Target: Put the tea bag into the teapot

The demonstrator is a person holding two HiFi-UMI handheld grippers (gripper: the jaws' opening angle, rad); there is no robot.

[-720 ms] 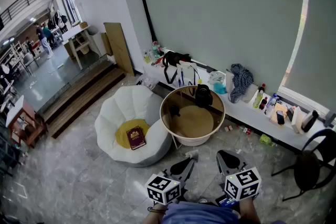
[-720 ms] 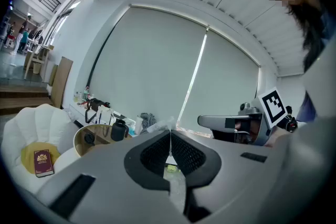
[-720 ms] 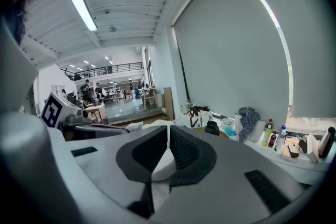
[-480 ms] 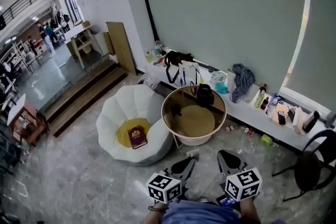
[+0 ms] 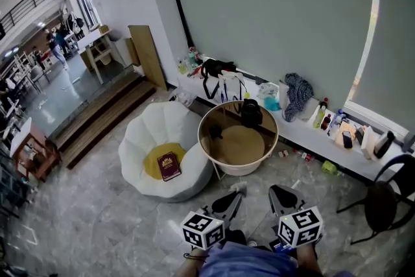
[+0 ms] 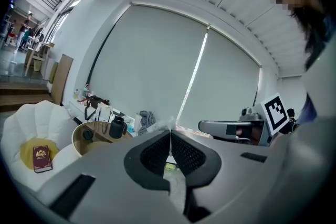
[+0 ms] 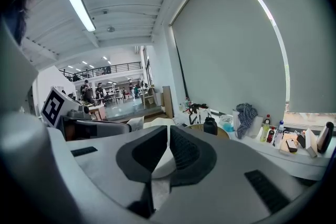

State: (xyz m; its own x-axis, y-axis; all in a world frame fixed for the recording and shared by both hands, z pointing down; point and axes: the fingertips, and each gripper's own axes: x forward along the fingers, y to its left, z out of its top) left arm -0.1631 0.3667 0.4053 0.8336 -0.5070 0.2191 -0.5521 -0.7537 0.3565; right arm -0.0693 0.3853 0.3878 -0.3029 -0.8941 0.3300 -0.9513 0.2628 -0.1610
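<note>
Two grippers are being held low, side by side and close against the person's body. The left gripper (image 5: 232, 198) is clamping fully shut on the tea bag (image 6: 164, 126); a pale, crinkled edge is protruding just past its closed tips. The right gripper (image 5: 277, 194) is riding just beside it with its pads drawn together, and it is gripping nothing.

Ahead of both pairs of jaws and well apart from them, the round table (image 5: 240, 170) is standing. The black teapot (image 5: 250, 115) is sitting on the table's far side, beyond the tips and slightly to the right of the left gripper's line. Off to the left of the left gripper, a white beanbag seat (image 5: 149, 139) is carrying a red book (image 5: 168, 166).

Against the earlier pictures, very little is changing: both grippers are keeping the same pose and closure, and the table is shifting only slightly in the head view.

Judgement: the bag is secured, but the approach is only beginning, so the whole carry to the teapot is still remaining. Whether the teapot's lid is on or off cannot be told at this range.
</note>
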